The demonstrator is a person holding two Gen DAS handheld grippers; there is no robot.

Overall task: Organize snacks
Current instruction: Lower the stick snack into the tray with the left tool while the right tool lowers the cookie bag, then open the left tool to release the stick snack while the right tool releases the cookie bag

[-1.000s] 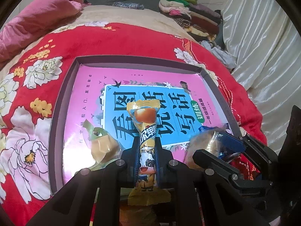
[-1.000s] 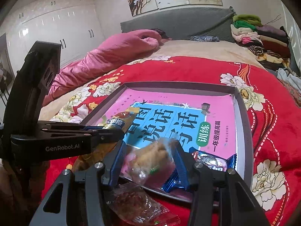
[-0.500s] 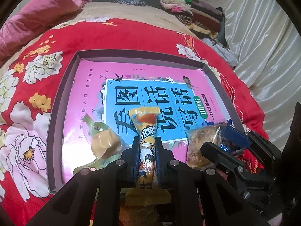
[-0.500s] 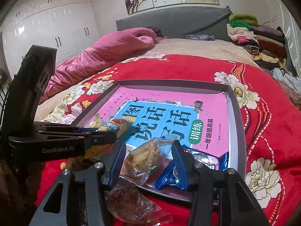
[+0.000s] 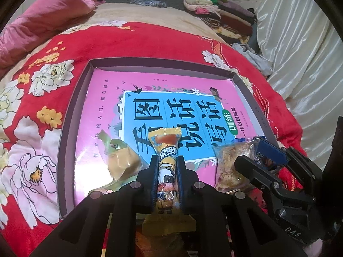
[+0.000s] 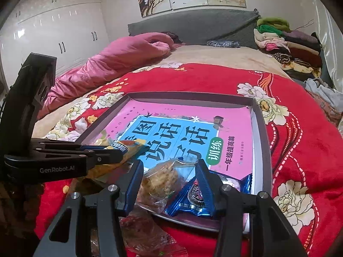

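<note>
The scene is viewed from two fisheye cameras, each mounted close behind a black two-finger gripper and angled downward along its fingers. The shallow grey cardboard tray point(image 5: 66, 128) holding a pink and blue book point(image 5: 175, 107) is seen steeply from the left wrist and more obliquely from the right point(image 6: 262, 141). The red floral bedspread point(image 5: 53, 60) appears in both views.

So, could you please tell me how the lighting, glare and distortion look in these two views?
Left wrist view: fisheye bends the tray edges, dark corners, sheen on the curtain, the snack stick sharp. Right wrist view: glare streaks on the wardrobe doors, the red blanket bulges, lower corners dim.
</note>
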